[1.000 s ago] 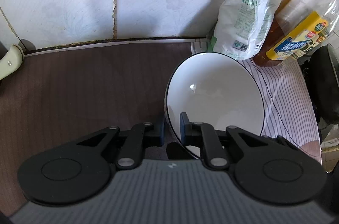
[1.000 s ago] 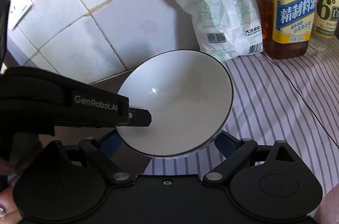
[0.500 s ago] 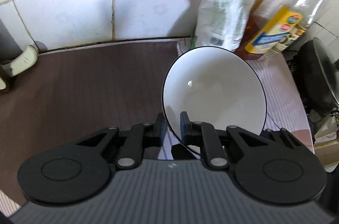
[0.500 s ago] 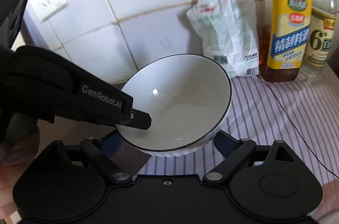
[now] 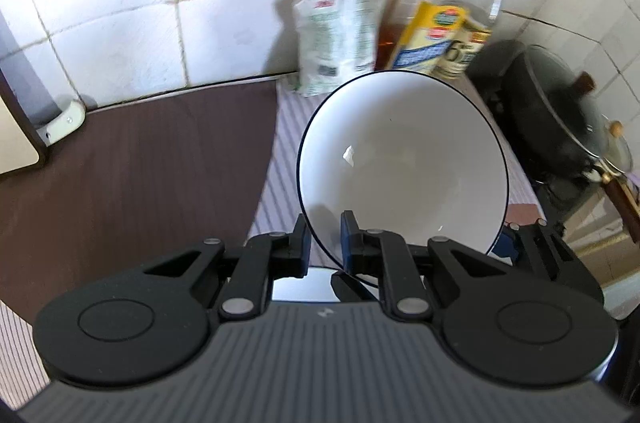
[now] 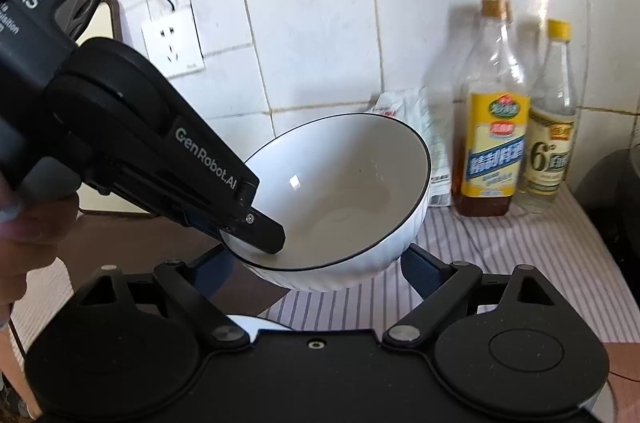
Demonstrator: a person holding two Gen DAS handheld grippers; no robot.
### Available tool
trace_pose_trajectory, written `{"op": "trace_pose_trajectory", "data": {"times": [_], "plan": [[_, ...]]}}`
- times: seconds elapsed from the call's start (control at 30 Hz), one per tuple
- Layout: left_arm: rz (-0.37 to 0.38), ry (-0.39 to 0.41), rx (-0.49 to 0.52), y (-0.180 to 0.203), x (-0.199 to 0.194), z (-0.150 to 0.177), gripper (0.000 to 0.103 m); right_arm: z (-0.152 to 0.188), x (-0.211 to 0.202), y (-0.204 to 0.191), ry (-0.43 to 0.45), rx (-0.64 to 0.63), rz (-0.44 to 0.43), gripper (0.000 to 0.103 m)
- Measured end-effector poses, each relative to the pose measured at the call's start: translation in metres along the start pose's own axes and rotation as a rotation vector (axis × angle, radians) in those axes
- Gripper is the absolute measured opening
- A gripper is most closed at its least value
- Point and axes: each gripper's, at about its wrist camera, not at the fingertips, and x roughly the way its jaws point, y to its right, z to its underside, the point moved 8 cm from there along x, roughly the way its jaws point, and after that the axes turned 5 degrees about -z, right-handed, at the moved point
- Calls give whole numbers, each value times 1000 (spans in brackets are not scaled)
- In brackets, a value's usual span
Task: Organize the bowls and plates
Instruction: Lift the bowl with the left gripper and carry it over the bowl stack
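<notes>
Up comes the bowl [image 6: 344, 191], lifted clear above the striped tabletop [image 6: 500, 255], rim pinched in the left gripper [image 5: 325, 241] jaws, while the right gripper [image 6: 320, 263] jaws gape wide directly beneath it.

White bowl [image 5: 404, 159] [image 6: 352, 191] with a thin dark rim line and a ribbed outer wall, empty and glossy inside, raised clear of the striped cloth and tilted so that its opening faces partly sideways, its near rim lower than its far rim.
</notes>
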Motion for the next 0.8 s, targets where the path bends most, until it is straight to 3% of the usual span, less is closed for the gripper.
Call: {"op": "trace_pose_trajectory", "data": {"times": [0.2, 0.4, 0.8], "plan": [[18, -13, 59, 37, -20, 16, 14, 6, -42, 10, 53, -1, 12, 94], [50, -49, 104, 76, -27, 38, 13, 22, -80, 25, 47, 21, 39, 94], [81, -169, 122, 134, 9, 72, 13, 65, -113, 67, -38, 86, 127, 94]]}}
